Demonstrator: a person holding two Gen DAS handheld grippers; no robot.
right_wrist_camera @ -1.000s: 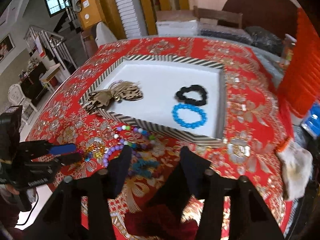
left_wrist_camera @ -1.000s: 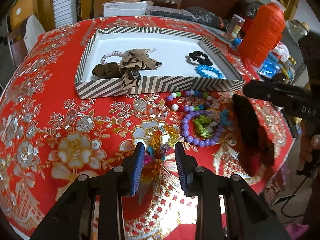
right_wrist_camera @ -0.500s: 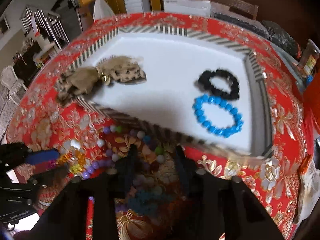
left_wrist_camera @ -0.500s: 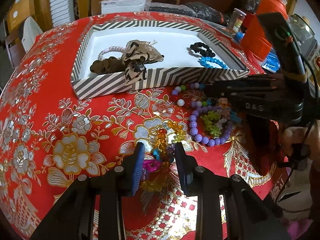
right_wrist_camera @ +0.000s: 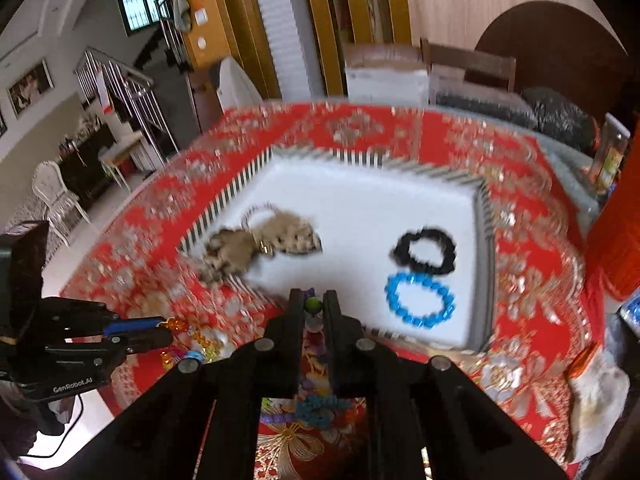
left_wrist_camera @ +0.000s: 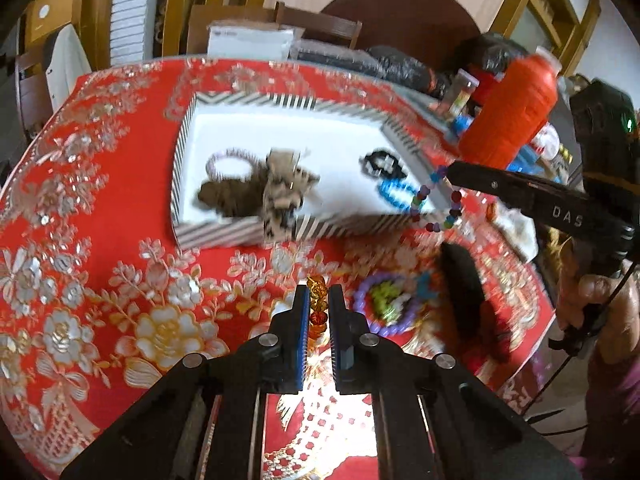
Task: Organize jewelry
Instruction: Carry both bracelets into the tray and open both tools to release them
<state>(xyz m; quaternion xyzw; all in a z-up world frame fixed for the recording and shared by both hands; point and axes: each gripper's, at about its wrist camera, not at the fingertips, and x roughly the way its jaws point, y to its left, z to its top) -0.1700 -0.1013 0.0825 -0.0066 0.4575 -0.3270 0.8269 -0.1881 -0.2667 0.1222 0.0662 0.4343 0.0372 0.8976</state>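
My left gripper (left_wrist_camera: 318, 300) is shut on an amber and red bead bracelet (left_wrist_camera: 317, 286), held above the red cloth; it also shows in the right wrist view (right_wrist_camera: 168, 330). My right gripper (right_wrist_camera: 313, 304) has its jaws closing on a multicolour bead bracelet (right_wrist_camera: 313, 303), pads pressing the beads. In the left wrist view that bracelet (left_wrist_camera: 436, 208) dangles from the right gripper (left_wrist_camera: 450, 172) at the near right corner of the striped tray (left_wrist_camera: 240, 236). The tray holds leopard-print hair ties (left_wrist_camera: 280, 196), a black scrunchie (right_wrist_camera: 424, 250) and a blue bead bracelet (right_wrist_camera: 420, 306).
A purple bead bracelet (left_wrist_camera: 380, 304) with green and teal pieces and a dark scrunchie (left_wrist_camera: 460, 280) lie on the cloth. An orange thread cone (left_wrist_camera: 512, 112) and clutter stand at the right. A white rag (right_wrist_camera: 596, 396) lies near the table's right edge.
Both grippers closed on bracelets and rose off the cloth. The right one now carries the multicolour strand beside the tray's corner; the left holds the amber strand up.
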